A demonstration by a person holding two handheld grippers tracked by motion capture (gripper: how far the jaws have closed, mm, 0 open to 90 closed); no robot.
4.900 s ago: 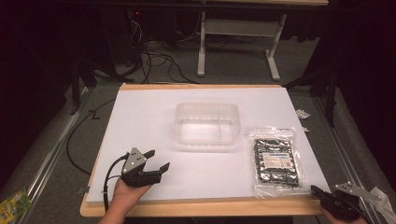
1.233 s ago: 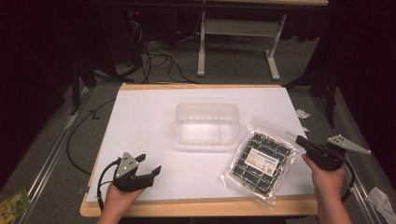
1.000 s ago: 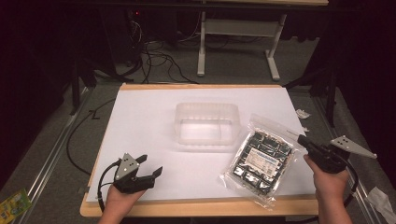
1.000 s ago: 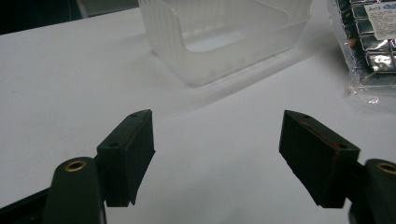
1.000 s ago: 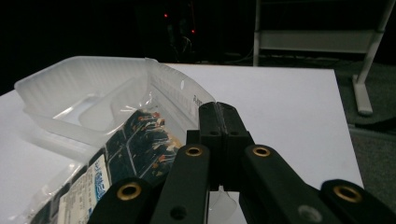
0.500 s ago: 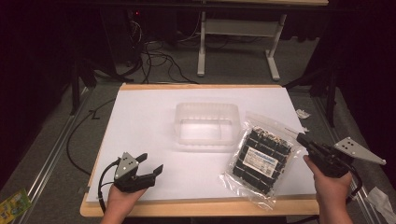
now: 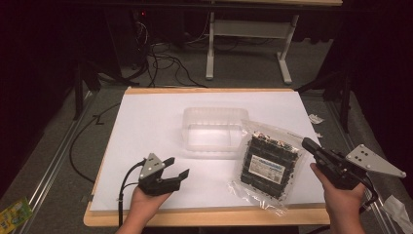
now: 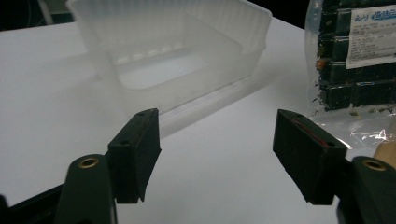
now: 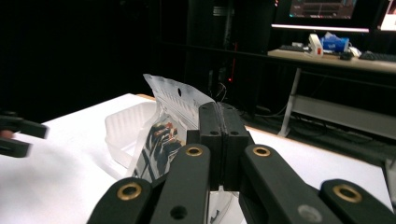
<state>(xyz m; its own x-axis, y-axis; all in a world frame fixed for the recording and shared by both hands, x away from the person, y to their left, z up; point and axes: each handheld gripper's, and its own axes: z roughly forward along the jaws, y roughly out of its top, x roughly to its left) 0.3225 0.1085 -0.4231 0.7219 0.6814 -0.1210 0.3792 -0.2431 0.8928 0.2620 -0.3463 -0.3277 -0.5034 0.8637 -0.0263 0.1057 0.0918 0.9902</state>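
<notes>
The right gripper [image 7: 308, 144] is clamped on the edge of the clear plastic bag of dark green blocks [image 7: 269, 161], lifting it near the table's right edge, just beside the translucent plastic tub [image 7: 214, 127] — likely its destination. The left gripper [image 7: 176, 167], jaws just narrowing with nothing between them, should steady the tub.

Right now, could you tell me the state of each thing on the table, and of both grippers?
plastic bag: sealed, holds dark packed items, one edge pinched and lifted, lower end on the table.
plastic container: open, no lid, empty, upright on the table.
right gripper: shut on the plastic bag's edge.
left gripper: open, jaws have just been closing a little, nothing between them, above the table.
table: covered by a white sheet.
</notes>
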